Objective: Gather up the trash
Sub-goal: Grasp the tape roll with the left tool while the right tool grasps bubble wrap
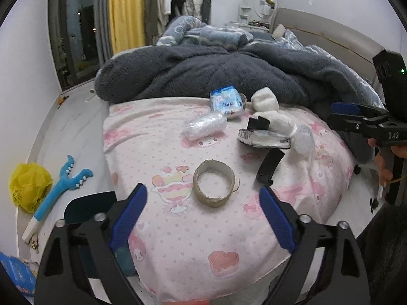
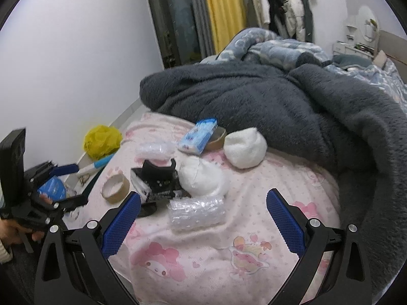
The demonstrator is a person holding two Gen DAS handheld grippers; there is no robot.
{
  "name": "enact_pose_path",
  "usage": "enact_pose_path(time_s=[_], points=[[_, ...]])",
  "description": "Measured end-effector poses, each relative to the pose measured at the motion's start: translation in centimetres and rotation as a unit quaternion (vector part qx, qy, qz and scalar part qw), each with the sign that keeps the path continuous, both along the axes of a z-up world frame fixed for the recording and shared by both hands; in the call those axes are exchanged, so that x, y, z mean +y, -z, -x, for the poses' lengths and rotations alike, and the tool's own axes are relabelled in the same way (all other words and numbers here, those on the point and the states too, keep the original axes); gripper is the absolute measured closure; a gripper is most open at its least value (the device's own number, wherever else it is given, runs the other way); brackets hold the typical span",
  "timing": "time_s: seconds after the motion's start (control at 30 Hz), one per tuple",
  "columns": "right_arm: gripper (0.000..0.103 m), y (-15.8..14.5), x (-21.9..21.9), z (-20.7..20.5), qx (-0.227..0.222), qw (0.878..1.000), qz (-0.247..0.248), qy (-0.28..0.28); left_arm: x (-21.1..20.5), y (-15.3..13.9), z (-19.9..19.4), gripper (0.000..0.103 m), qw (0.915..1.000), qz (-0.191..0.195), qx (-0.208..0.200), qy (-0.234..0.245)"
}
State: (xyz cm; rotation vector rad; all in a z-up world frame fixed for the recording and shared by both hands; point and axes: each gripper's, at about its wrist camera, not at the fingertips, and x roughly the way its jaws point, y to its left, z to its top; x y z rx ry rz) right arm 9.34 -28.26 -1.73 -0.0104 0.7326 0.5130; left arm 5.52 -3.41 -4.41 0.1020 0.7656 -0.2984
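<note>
Left tongs (image 1: 203,218) stood wide and empty above the pink bed sheet (image 1: 178,249), the cardboard tape ring (image 1: 213,183) lying just ahead between the pads. Right tongs (image 2: 203,218) likewise wide, empty; bubble-wrap roll (image 2: 197,212) ahead of them. Tissue pack (image 2: 198,139) and white wads (image 2: 245,147) lay nearer the grey blanket (image 2: 279,101).

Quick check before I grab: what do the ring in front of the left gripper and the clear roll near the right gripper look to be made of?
Tape core ring: looks like brown cardboard, matte, with a rough frayed edge and a loose fibre at one side; it appears empty.
Clear roll: looks like bubble wrap, a glossy see-through plastic with rows of small pockets catching the light, so probably soft.
</note>
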Motion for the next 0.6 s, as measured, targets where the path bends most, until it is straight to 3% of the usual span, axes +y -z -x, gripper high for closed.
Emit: enact_pose_path(time_s=[0.2,0.6], points=[[0.006,1.9,1.4,-0.7,0.032,0.999,0.016,-0.033,0.4,1.5,-1.9,0.018,0.9988,0.025,0.034,0.025],[0.024,4.0,0.4,-2.2,0.092,0.995,-0.034,-0.024,0.4,3.8,-4.7,0.029,0.9946,0.053,0.078,0.043]])
